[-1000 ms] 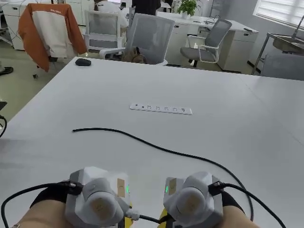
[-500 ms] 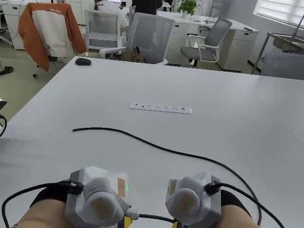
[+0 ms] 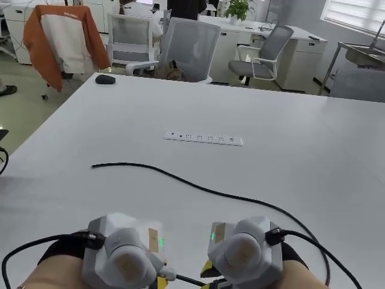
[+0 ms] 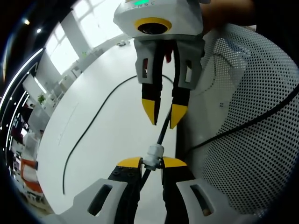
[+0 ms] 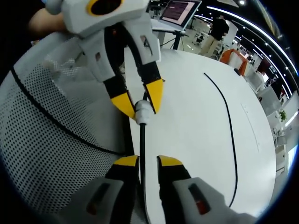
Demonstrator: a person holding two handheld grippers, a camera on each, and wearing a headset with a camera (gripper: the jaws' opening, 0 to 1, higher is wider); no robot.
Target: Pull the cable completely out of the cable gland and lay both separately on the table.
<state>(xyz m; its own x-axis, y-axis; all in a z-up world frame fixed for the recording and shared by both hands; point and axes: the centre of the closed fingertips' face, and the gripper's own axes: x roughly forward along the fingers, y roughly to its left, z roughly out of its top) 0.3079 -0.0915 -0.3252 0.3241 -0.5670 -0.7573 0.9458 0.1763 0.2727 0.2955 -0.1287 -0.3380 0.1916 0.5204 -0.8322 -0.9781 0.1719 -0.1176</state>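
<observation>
Just now the right gripper (image 5: 148,163), which half a second ago stood further off along the thin black cable (image 3: 180,179), has come back close to the left gripper (image 4: 150,163). I take that as reaching for a fresh hold, so the pull is not finished. The small white plastic cable gland (image 4: 154,156) is still threaded on the cable, pinched in the left gripper's jaws above the near edge of the white table (image 3: 289,138). The right jaws stand slightly apart with the cable between them. From there the cable trails towards the left edge. Markings on the white power strip (image 3: 203,138) mid-table are too small to read.
</observation>
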